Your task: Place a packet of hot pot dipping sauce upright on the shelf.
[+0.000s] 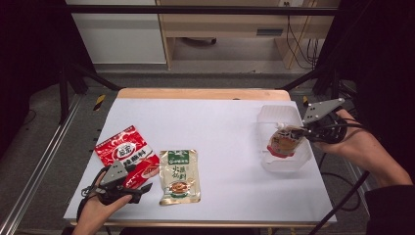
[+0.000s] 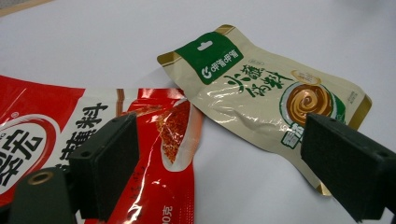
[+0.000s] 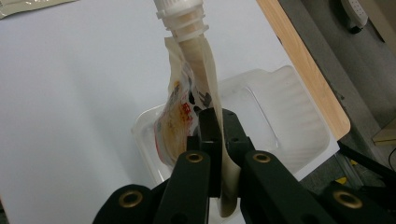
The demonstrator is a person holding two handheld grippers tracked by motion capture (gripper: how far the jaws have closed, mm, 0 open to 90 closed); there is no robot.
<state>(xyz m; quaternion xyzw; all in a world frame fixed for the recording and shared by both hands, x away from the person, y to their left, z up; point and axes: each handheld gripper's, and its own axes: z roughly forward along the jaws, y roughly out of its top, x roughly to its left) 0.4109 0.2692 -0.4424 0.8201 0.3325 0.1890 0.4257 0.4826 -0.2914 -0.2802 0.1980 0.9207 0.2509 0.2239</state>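
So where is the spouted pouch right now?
In the high view, the spouted pouch hangs at the table's right side, clamped in the right gripper over the clear plastic tub.

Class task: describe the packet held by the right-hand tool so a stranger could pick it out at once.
Find the clear plastic tub at the white table's right edge. The spouted pouch hangs over it, pinched by the right tool. Unlike the two flat sachets lying at left, it has a white screw spout.

High view overhead facing forward, gripper views close, sharing white table [image 1: 220, 122]
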